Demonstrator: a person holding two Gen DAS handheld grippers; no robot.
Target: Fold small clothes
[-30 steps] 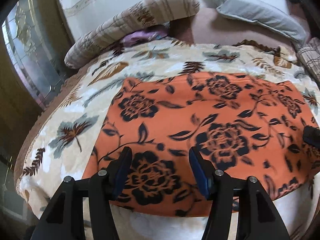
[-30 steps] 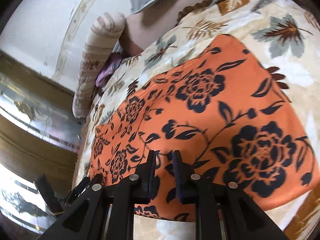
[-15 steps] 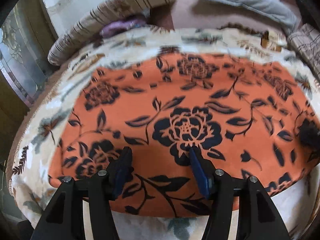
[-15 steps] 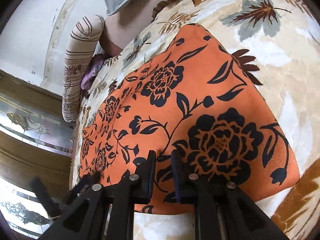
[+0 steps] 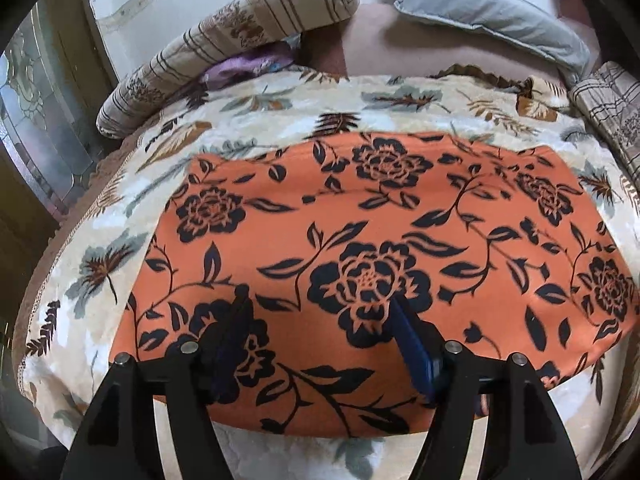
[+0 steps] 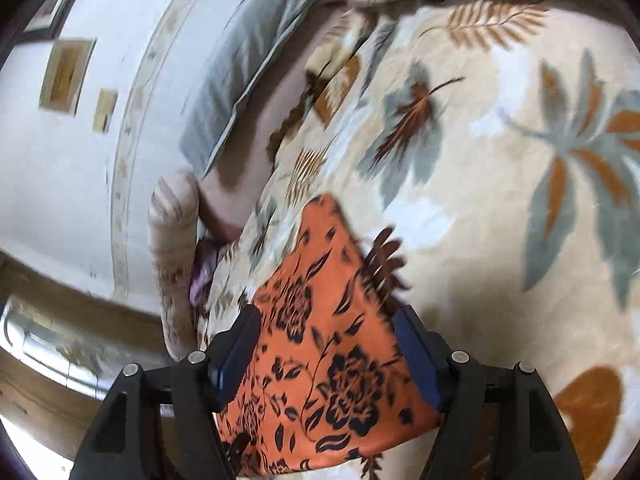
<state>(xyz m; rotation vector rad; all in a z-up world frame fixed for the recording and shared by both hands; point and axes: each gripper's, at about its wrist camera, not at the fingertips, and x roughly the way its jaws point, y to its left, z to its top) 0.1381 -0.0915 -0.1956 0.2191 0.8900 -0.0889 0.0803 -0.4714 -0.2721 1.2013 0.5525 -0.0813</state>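
One orange garment (image 5: 384,264) with black flower print, spread flat on a cream blanket (image 5: 120,248) patterned with leaves; also in the right wrist view (image 6: 332,364), partly blurred. Garment type not determinable; near edge partly covered by gripper frames in both views.

Two grippers. Left gripper (image 5: 320,320): fingers spread wide, nothing between them, over the near part of the garment; contact with cloth not determinable. Two blue pads, the right-hand one (image 5: 412,352) plain to see, the other dark and hard to make out. Right gripper (image 6: 326,344): fingers spread, over the garment's right end, nothing pinched; contact likewise unclear.

One striped bolster (image 5: 224,44) at the far left of the bed, seen also as a blurred roll in the right wrist view (image 6: 172,256). One grey pillow (image 5: 488,20) at the far side, against a plain brownish sheet (image 5: 420,56). One purple cloth (image 5: 248,64), mostly tucked under the bolster, kind not determinable. One checked cushion (image 5: 612,112), cut off at the right edge. Two small framed pieces (image 6: 66,74) on the white wall, blurred. One patterned glass panel (image 5: 36,120), cut off at the left edge.
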